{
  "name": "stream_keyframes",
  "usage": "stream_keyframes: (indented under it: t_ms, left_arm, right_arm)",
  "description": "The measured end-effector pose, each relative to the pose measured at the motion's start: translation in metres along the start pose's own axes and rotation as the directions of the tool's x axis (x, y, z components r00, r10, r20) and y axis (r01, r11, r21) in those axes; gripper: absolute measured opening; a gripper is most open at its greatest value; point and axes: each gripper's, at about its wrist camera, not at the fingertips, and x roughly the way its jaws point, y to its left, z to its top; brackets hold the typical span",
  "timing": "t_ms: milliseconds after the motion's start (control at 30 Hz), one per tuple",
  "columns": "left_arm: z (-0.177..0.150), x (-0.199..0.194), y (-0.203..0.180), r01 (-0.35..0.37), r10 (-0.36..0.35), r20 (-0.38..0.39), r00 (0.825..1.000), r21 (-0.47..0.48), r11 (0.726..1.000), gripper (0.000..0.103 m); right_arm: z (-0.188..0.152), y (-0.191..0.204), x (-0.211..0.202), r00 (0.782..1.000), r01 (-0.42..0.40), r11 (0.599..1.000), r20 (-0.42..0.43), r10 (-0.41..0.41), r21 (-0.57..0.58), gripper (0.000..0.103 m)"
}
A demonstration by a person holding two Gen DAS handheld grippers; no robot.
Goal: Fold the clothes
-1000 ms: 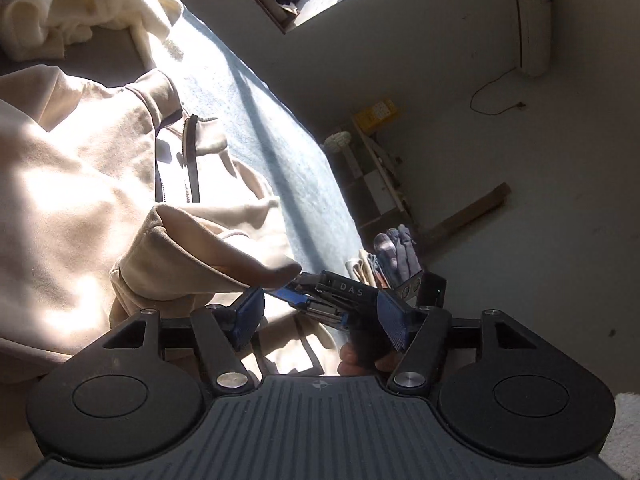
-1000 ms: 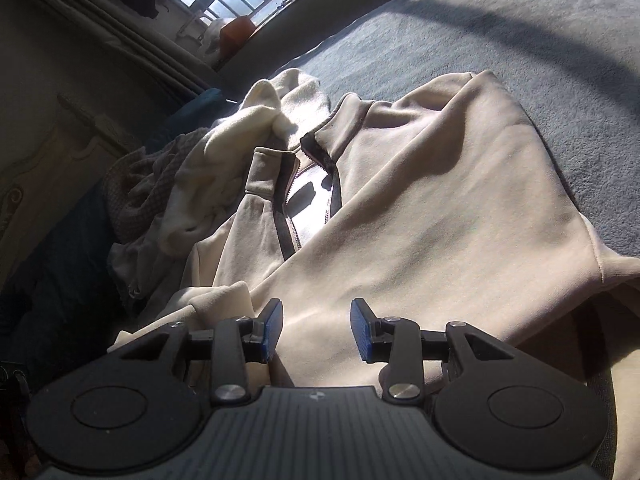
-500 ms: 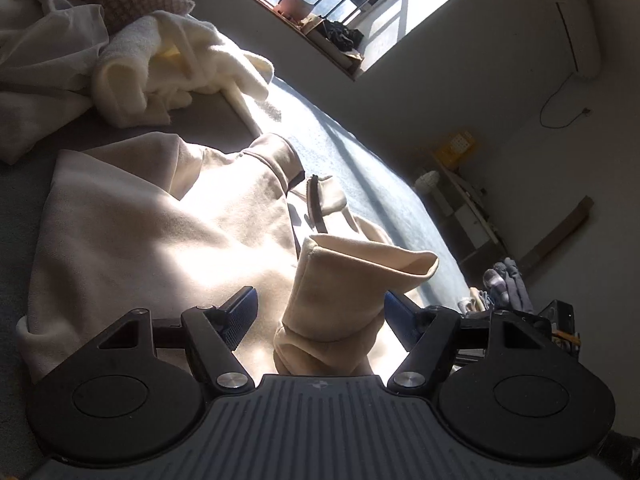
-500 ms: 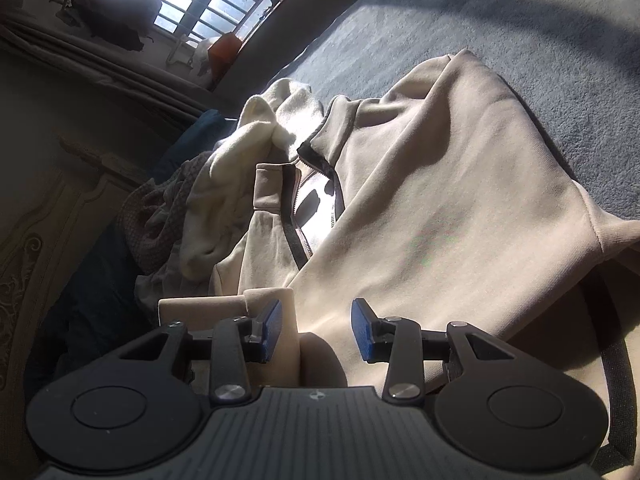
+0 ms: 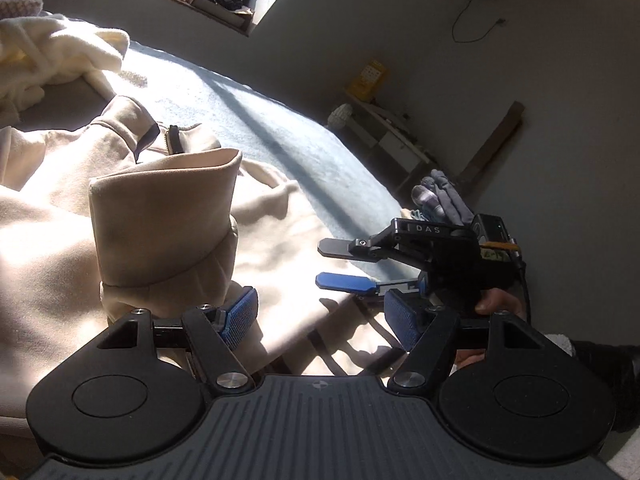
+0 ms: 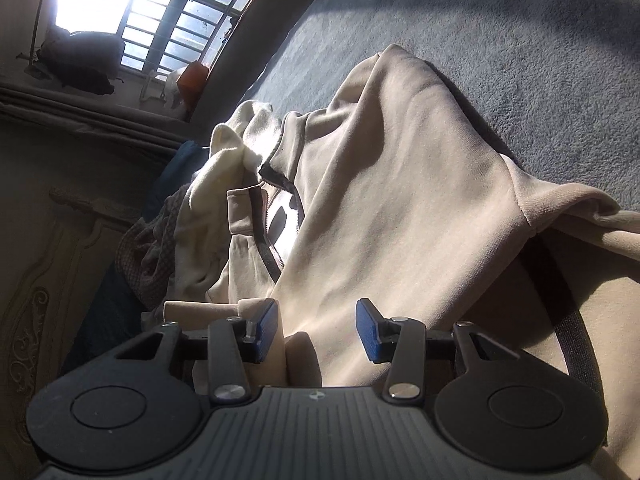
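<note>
On the grey carpet [image 6: 520, 40] lies my beige sweatshirt [image 6: 400, 200], spread flat with its zip collar toward the window [image 6: 160, 12]; a cream garment [image 5: 52, 52] is heaped just beyond it. One sleeve cuff [image 5: 164, 220] stands upright on the body, just left of my left gripper [image 5: 320, 320]. That gripper's jaws have just been opening and stand wide, nothing between them. My right gripper [image 6: 316, 330], over the sweatshirt's lower part, has jaws about half apart, just been opening too, pads pressing nothing.
</note>
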Motion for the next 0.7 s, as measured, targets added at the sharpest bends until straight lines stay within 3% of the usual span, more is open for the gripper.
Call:
stream_keyframes:
  t_ms: [67, 133, 267, 433, 567, 700]
  left_arm:
    - [0.003, -0.010, 0.013, -0.108, 0.109, 0.045, 0.993, -0.021, 0.994, 0.071]
    - [0.010, -0.014, 0.032, -0.225, 0.229, 0.069, 0.971, -0.068, 0.972, 0.073]
    - [0.022, 0.010, 0.063, -0.266, 0.269, 0.012, 0.963, -0.106, 0.958, 0.074]
    - [0.019, 0.027, 0.062, -0.198, 0.202, 0.008, 0.979, -0.166, 0.966, 0.073]
    - [0.008, 0.026, 0.024, -0.101, 0.102, 0.018, 0.995, -0.076, 0.992, 0.073]
    - [-0.011, 0.032, -0.010, -0.001, 0.001, -0.042, 0.999, -0.019, 1.000, 0.074]
  right_arm:
    - [0.002, 0.000, -0.001, 1.000, -0.011, 1.000, 0.001, 0.011, -0.001, 0.046]
    - [0.002, 0.000, 0.002, 1.000, -0.019, 1.000, -0.003, 0.019, -0.001, 0.047]
    - [0.001, 0.001, 0.012, 0.999, -0.031, 1.000, -0.029, 0.031, -0.003, 0.047]
    - [-0.002, 0.010, 0.017, 0.997, -0.046, 0.998, -0.061, 0.044, -0.033, 0.047]
    - [0.003, 0.004, 0.009, 0.998, -0.051, 0.999, -0.042, 0.050, -0.019, 0.049]
    - [0.001, -0.016, 0.004, 0.996, -0.084, 0.994, -0.037, 0.086, 0.074, 0.055]
